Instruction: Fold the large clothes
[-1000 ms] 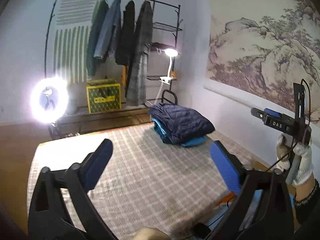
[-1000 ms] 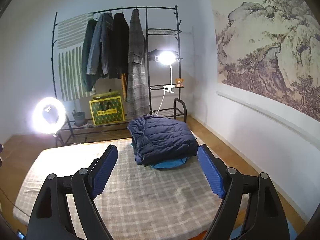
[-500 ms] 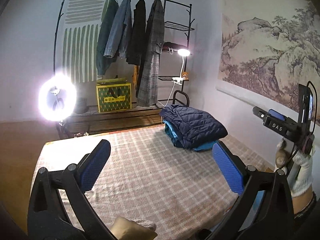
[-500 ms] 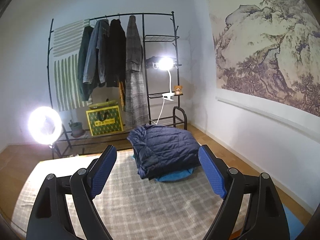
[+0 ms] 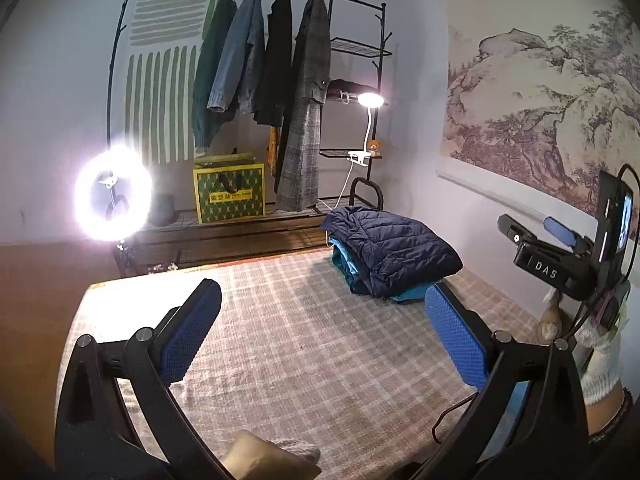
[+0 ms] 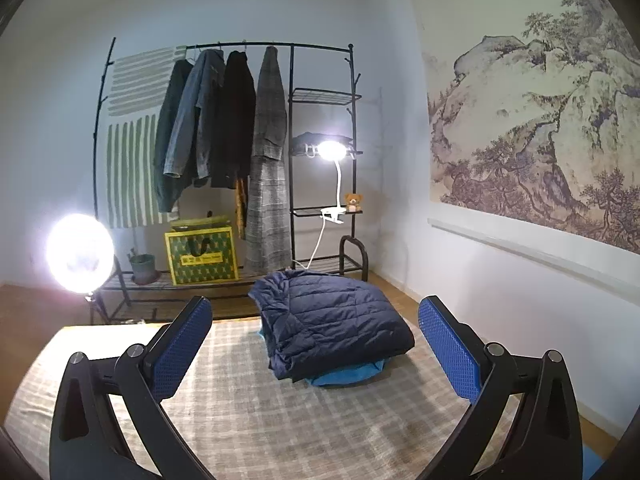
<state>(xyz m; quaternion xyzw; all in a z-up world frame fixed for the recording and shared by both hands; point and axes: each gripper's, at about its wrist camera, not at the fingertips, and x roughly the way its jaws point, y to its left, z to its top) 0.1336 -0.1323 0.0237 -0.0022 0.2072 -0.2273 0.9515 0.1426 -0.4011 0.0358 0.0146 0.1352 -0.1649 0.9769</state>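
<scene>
**Both grippers open above the plaid surface, folded jackets at the far edge**

Your left gripper [image 5: 320,336] fills the lower part of the left wrist frame, its blue fingers [image 5: 191,330] spread wide with nothing between them. Your right gripper [image 6: 316,346] appears likewise at the bottom of the right wrist frame; its jaws are opening, and its fingers [image 6: 182,346] press on nothing. At the right edge of the left wrist frame, the right gripper's body is seen from the side, held by your white-gloved hand [image 5: 600,360].

The navy quilted jacket [image 6: 332,320] lies folded, centre frame, on top of a folded blue garment [image 6: 352,374]. Both rest on the plaid cover [image 6: 280,420] that spans the lower half of each view.

Behind, upper centre, a black clothes rack [image 6: 292,120] carries four hanging coats. A ring light [image 6: 80,254] glows at the left edge, a clip lamp [image 6: 332,150] at centre. A landscape painting [image 6: 540,120] occupies the right wall.
</scene>
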